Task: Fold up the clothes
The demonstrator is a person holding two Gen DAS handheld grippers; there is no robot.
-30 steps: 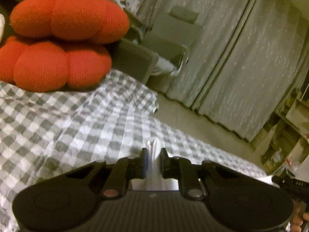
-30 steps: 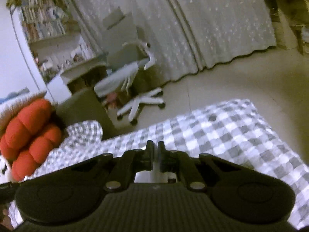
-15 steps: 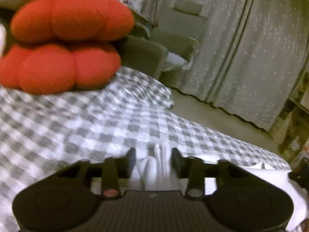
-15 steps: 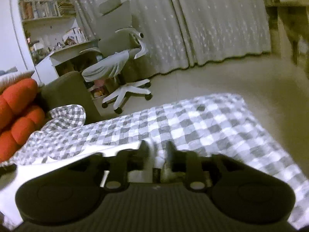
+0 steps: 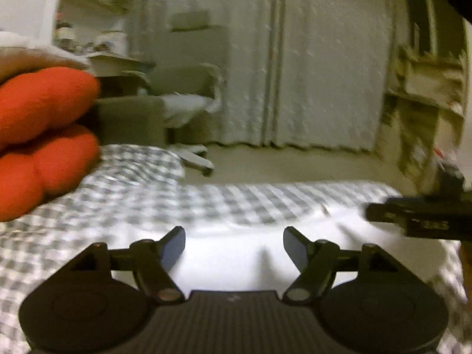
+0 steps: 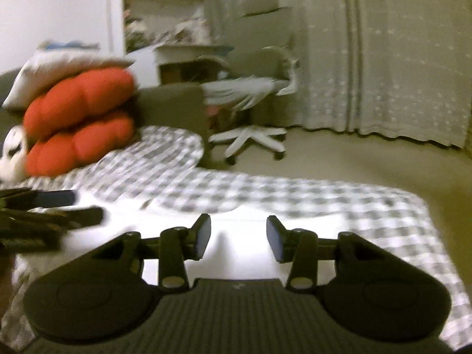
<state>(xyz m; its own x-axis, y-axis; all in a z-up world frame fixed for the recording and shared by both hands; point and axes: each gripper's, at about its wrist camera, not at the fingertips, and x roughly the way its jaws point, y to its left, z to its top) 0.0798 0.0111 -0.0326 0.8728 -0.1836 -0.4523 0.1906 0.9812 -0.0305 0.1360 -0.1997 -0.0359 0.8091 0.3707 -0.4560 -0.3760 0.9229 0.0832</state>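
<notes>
Left gripper (image 5: 234, 243) and right gripper (image 6: 237, 237) both opening, jaws spread, pinching nothing, over flat white cloth garment (image 5: 236, 253) on grey-white checkered bed sheet (image 5: 118, 194).

Pale curtains (image 6: 383, 59); white swivel chair (image 6: 253, 94); beige floor (image 6: 354, 162); cluttered shelves (image 5: 424, 88).
</notes>
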